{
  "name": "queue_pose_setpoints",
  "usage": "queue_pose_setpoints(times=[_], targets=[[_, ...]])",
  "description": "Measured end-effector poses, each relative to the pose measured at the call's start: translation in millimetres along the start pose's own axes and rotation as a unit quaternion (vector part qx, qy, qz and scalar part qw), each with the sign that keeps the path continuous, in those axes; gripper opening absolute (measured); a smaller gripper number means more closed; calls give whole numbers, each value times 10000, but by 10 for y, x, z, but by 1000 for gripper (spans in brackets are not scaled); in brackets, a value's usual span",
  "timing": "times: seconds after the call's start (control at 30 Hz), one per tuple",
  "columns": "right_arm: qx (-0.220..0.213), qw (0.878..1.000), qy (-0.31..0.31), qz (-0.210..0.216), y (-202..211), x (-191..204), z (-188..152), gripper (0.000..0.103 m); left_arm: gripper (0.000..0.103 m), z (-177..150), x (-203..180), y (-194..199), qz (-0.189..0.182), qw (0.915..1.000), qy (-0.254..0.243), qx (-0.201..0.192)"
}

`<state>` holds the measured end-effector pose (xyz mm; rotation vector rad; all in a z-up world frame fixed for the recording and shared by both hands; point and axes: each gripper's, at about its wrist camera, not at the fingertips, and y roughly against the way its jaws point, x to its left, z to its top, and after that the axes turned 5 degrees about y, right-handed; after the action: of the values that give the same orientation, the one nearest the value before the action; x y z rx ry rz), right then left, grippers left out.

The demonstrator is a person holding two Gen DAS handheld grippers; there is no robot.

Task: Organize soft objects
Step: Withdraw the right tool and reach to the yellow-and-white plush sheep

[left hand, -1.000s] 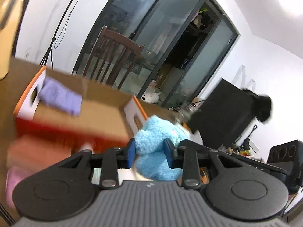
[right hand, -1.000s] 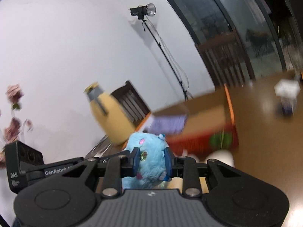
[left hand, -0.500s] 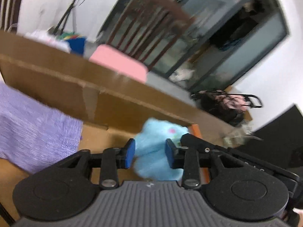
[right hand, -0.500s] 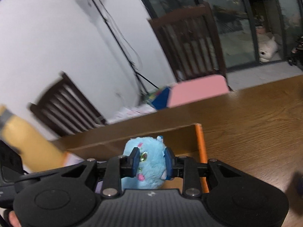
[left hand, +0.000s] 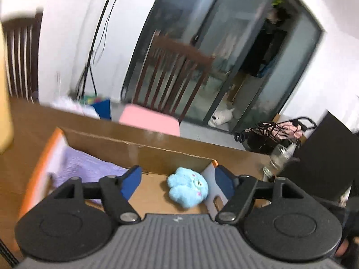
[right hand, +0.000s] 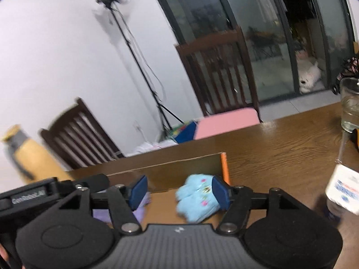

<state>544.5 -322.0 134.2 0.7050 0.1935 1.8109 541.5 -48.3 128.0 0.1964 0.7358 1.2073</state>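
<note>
Cardboard box [left hand: 143,154] with orange edges stands on the wooden counter [right hand: 280,139], and inside it we see the blue plush toy [left hand: 188,187] lying on the box floor near the right end wall. A folded purple cloth [left hand: 89,168] lies at the left end of the same box. Our left hand-held gripper [left hand: 178,179] is opening and its blue pads do not touch the toy. Our right hand-held gripper [right hand: 179,189] is opening too; the toy sits just beside its right pad, and we cannot tell if they touch.
</note>
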Motion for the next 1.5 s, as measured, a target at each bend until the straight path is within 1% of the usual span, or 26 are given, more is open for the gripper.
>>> queue_pose_setpoints(times=[0.03,0.1,0.13,0.23,0.3,0.4,0.47,0.57,0.63,0.7,0.73,0.8,0.87,1.0,1.03,1.13,1.2,1.37,1.4,1.47,1.5], targets=[[-60,9998,35,170,169,49,-75,72,81,-65,-36,214,13,9998,-157,-130],[-151,9988,123,459,515,141,-260,73,83,-253,-64,665,17,9987,-307,-413],[-171,9981,181,566,662,174,-347,74,86,-349,-43,883,-65,9983,-252,-520],[-196,9944,595,853,1098,340,-679,75,87,-720,43,1373,-279,9972,-61,-691],[-267,9912,944,893,1364,477,-943,75,91,-1009,96,1656,-249,9962,-118,-824],[-211,9879,1309,806,1672,636,-1277,75,93,-1428,72,1955,3,9927,-449,-1122],[-218,9832,1643,764,1853,784,-1490,75,95,-1675,53,2118,78,9904,-556,-1260],[-269,9774,2013,586,2077,919,-1808,79,96,-1994,33,2258,205,9889,-636,-1331],[-298,9750,2156,436,2170,952,-2028,83,97,-2201,45,2362,382,9862,-780,-1406],[-257,9758,2147,333,2248,934,-2248,83,98,-2450,59,2539,546,9836,-896,-1469],[-184,9773,2095,239,2250,913,-2346,83,98,-2552,64,2585,588,9835,-913,-1444],[-64,9795,2009,163,2281,862,-2527,83,98,-2756,121,2682,558,9845,-921,-1381],[-40,9819,1890,110,2308,827,-2676,83,99,-2908,156,2733,506,9861,-927,-1284],[-56,9839,1785,54,2390,826,-2857,83,99,-3084,199,2781,534,9863,-972,-1219],[-83,9832,1822,49,2412,849,-2895,83,99,-3128,207,2775,601,9863,-982,-1182],[-102,9776,2099,60,2450,928,-2975,83,99,-3243,194,2759,820,9843,-1123,-1085],[-85,9746,2236,75,2433,987,-2975,83,99,-3289,202,2776,845,9835,-1158,-1103],[-118,9779,2086,58,2318,990,-2880,81,98,-3110,290,2746,881,9862,-864,-1107],[-143,9786,2054,16,2279,971,-2830,81,96,-3058,295,2722,831,9871,-811,-1100],[-196,9803,1964,-71,2171,907,-2695,81,92,-2905,303,2617,578,9910,-656,-1015],[-240,9816,1892,-125,2110,866,-2609,81,87,-2826,303,2535,431,9929,-582,-946]])
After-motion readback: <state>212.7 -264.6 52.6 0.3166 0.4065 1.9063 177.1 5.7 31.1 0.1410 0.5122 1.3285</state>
